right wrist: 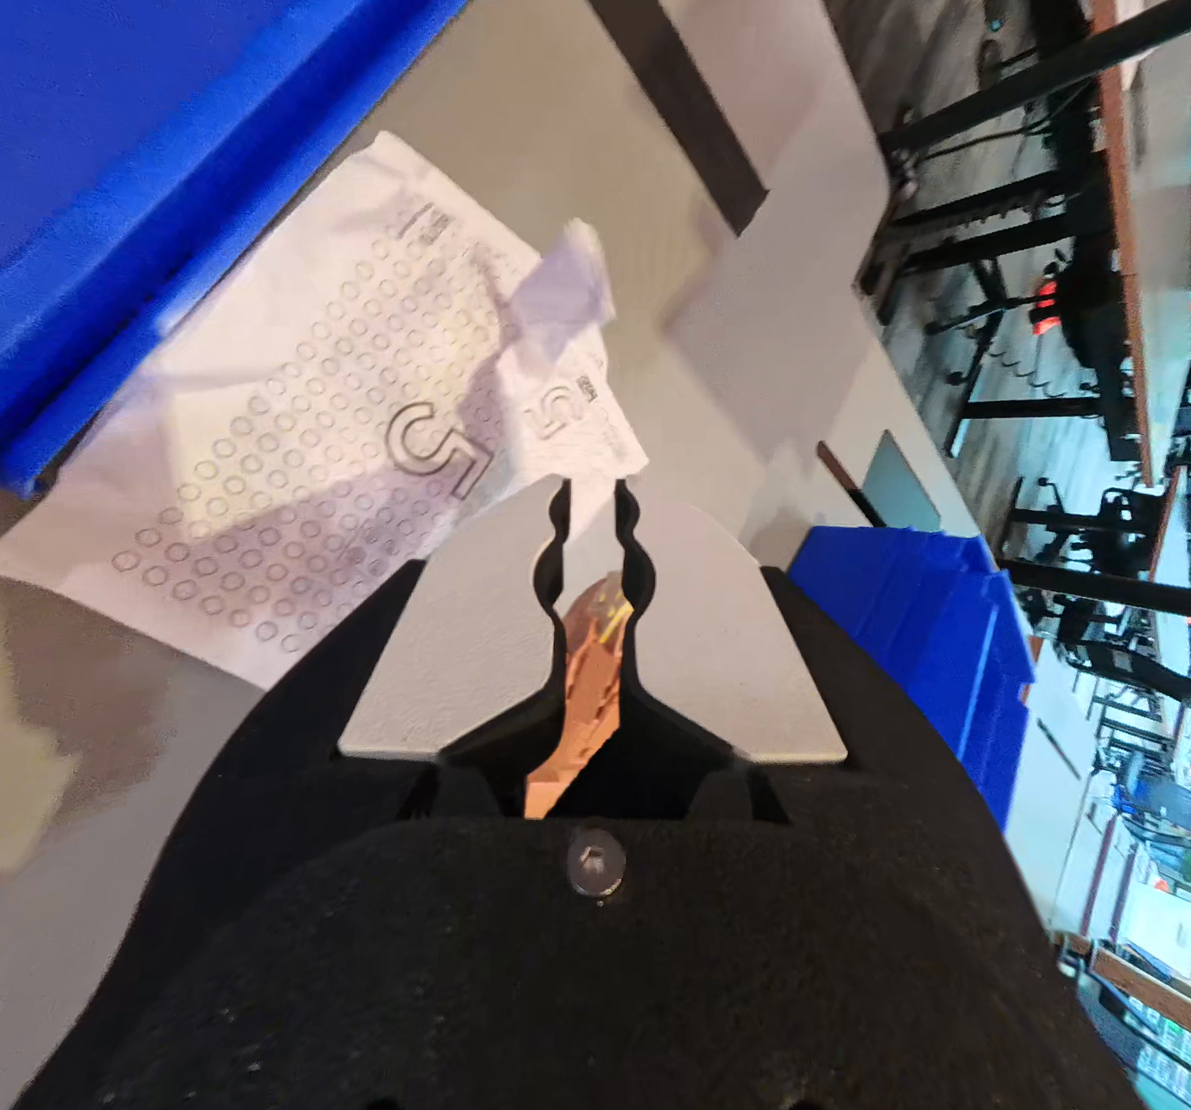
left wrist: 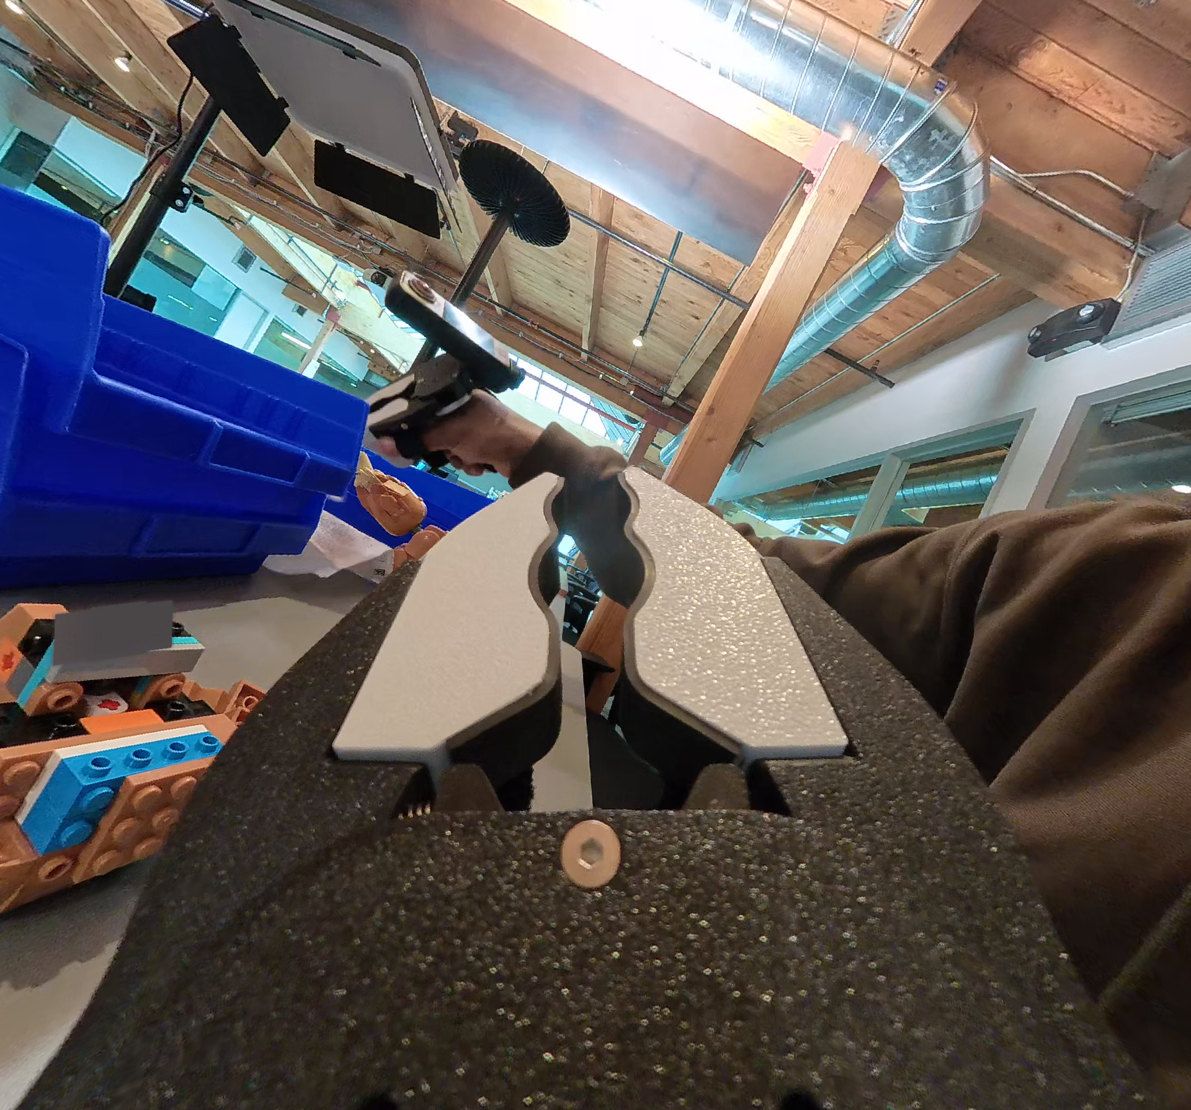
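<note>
A speckled black body and pale grey finger plates are shown on the left gripper [left wrist: 593, 563]; the same black and pale grey are seen on the right gripper [right wrist: 593, 557], where a tan toy-brick piece [right wrist: 590, 673] with a yellowish tip is seen between the fingers. Bright blue is worn by the storage bins [left wrist: 148, 421]. The toy-brick model [left wrist: 96, 776] is coloured tan, sky blue, white, orange and black. The white paper bags [right wrist: 309, 421] are patterned with rows of small grey outlined circles. A dark brown sleeve [left wrist: 1031, 647] and a light grey tabletop [right wrist: 580, 131] are shown.

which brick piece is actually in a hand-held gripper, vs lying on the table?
The tan piece clamped between the right hand-held gripper fingers. The tan-and-blue brick assembly lies on the grey table, beside the left hand-held gripper, which grips nothing.
</note>
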The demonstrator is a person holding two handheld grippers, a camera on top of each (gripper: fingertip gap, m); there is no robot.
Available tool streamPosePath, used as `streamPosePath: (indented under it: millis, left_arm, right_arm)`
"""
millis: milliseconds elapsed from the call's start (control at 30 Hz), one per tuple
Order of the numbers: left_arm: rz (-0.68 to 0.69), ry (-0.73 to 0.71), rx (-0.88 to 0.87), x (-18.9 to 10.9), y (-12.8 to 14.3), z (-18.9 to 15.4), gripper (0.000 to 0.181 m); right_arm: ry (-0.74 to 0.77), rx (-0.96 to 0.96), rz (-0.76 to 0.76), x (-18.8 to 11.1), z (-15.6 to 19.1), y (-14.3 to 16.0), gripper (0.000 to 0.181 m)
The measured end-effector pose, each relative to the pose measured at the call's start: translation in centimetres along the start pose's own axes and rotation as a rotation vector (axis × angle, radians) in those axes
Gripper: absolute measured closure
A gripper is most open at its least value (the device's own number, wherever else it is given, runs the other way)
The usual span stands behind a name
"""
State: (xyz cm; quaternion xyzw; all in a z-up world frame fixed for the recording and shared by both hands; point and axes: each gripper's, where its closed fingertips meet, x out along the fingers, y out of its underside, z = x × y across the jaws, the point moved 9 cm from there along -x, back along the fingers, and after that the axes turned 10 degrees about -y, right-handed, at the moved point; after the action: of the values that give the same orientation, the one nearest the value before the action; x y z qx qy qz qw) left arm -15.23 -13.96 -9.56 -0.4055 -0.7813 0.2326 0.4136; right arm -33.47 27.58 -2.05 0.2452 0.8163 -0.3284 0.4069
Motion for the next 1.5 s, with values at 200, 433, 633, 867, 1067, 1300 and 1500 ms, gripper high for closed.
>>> streamPosePath:
  millis: [200,433,633,867,1067,1300,1500]
  left_arm:
    - [0.000,-0.003,0.006,0.0,0.0,0.0,0.167]
    - [0.000,0.003,0.004,0.1,0.1,0.0,0.167]
    - [-0.006,-0.005,0.014,-0.1,0.0,-0.1,0.167]
    - [-0.008,0.003,0.003,-0.1,-0.1,-0.1,0.167]
    - [-0.010,0.008,-0.001,-0.1,-0.1,0.0,0.167]
    - [-0.010,0.000,0.001,-0.1,-0.1,0.0,0.167]
    - [-0.009,0.006,0.001,-0.1,-0.1,0.0,0.167]
  right_arm:
    - [0.019,0.001,-0.077,-2.1,3.4,1.7,0.151]
    - [-0.456,-0.205,-0.349,-5.2,20.3,0.9,0.146]
    - [-0.634,-0.221,-0.367,-2.1,27.9,-1.9,0.129]
    - [-0.650,-0.137,-0.347,-0.5,27.6,-3.8,0.155]
    - [-0.444,-0.160,-0.569,-5.8,23.0,-6.1,0.156]
    - [-0.321,-0.039,-0.661,-7.5,16.6,-9.4,0.137]
    - [-0.555,-0.189,-0.461,-3.1,25.5,-6.3,0.131]
